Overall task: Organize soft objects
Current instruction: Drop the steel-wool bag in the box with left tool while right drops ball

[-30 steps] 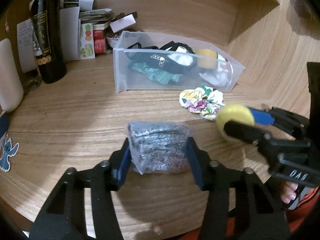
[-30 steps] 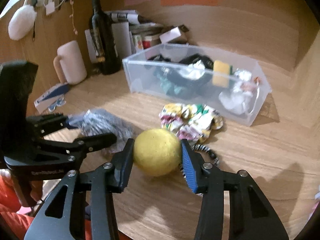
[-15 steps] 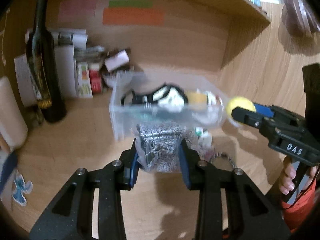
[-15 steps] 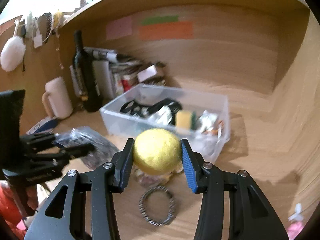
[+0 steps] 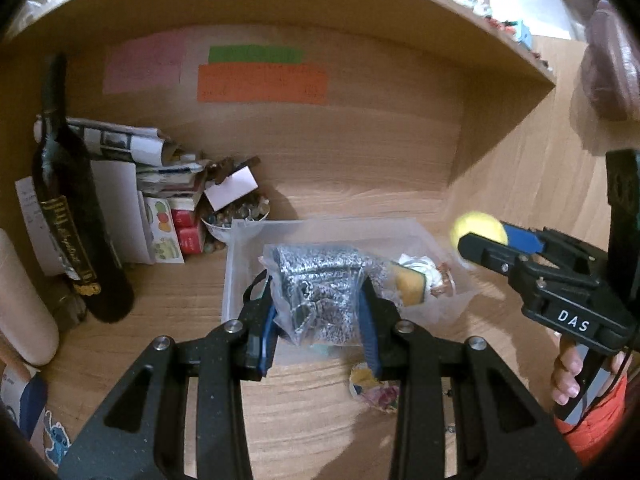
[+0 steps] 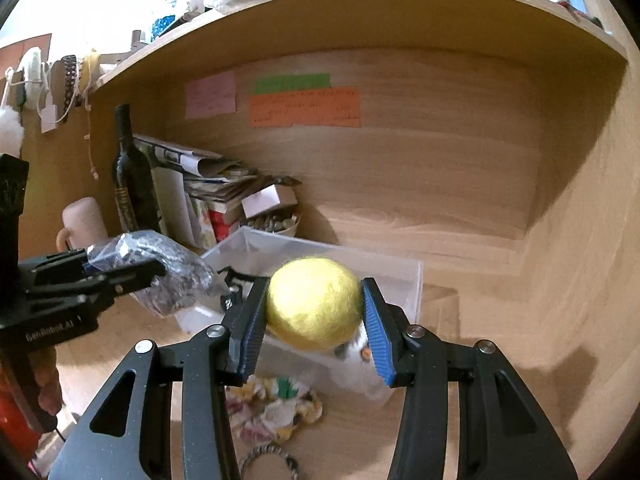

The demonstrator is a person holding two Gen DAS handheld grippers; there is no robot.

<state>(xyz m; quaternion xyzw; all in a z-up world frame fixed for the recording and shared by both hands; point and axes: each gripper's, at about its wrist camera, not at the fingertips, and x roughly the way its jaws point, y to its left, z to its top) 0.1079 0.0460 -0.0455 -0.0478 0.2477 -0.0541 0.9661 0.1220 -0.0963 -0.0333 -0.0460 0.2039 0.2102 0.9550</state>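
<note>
My left gripper point(image 5: 318, 320) is shut on a clear plastic bag of grey speckled fabric point(image 5: 320, 292) and holds it in the air over the near side of the clear plastic bin point(image 5: 236, 272). My right gripper point(image 6: 314, 320) is shut on a yellow felt ball point(image 6: 316, 302), raised above the bin point(image 6: 404, 276). The ball also shows in the left wrist view point(image 5: 476, 226). The bagged fabric shows in the right wrist view point(image 6: 168, 276). A floral scrunchie point(image 6: 276, 408) and a striped hair tie point(image 6: 270, 460) lie on the desk before the bin.
The bin holds black straps, a yellow sponge point(image 5: 408, 286) and white cloth. A dark wine bottle point(image 5: 76, 216), a pale mug point(image 6: 82, 222), stacked papers point(image 5: 132, 148) and a bowl of beads point(image 5: 236, 216) stand at the back left. A shelf runs overhead.
Both grippers have lifted their loads off the desk and carried them up and forward toward the bin. The scrunchie and hair tie stayed on the desk.
</note>
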